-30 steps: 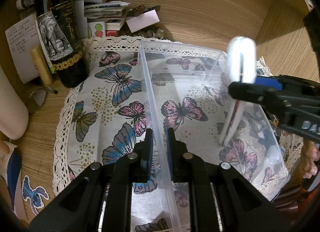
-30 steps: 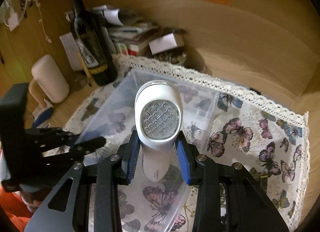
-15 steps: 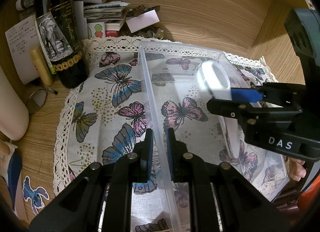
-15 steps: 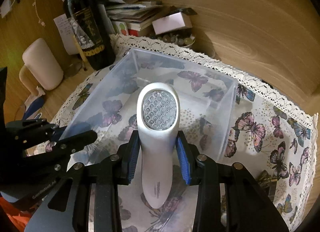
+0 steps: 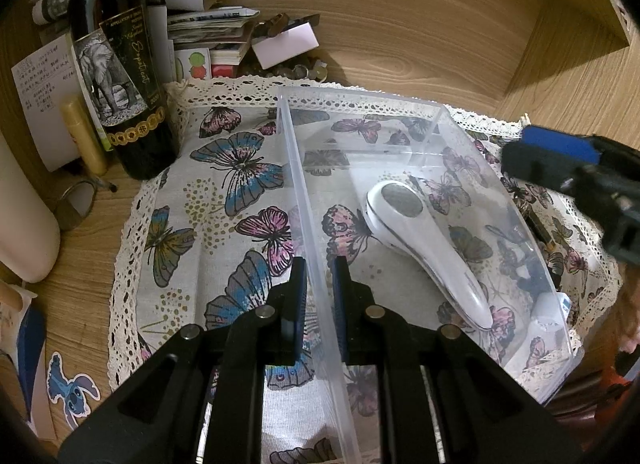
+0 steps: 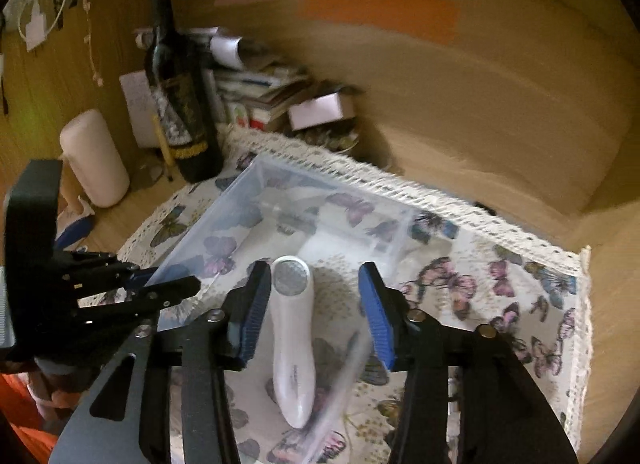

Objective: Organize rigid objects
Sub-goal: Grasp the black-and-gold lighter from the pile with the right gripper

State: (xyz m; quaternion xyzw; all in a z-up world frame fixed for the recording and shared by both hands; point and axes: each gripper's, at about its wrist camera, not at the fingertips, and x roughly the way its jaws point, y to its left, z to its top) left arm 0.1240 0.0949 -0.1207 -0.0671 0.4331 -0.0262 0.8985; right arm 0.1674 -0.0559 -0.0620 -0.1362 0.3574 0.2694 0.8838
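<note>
One butterfly-print cloth [image 5: 224,167] covers your wooden table [image 5: 400,43]. Inside the clear bin [image 5: 472,155] lies a white handheld device [image 5: 424,248], grille up. Your left gripper [image 5: 318,288] pinches the bin's wall; your right gripper's [image 6: 316,312] jaws are opening, empty.

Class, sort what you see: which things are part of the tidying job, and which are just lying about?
In the job:
- clear plastic bin
- white handheld device
- left gripper
- right gripper

Lying about:
- dark wine bottle
- paper stack
- cream cylinder

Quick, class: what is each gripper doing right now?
Left gripper: shut on the clear bin wall.
Right gripper: jaws opening, pads clear of the white handheld device lying in the bin.
</note>
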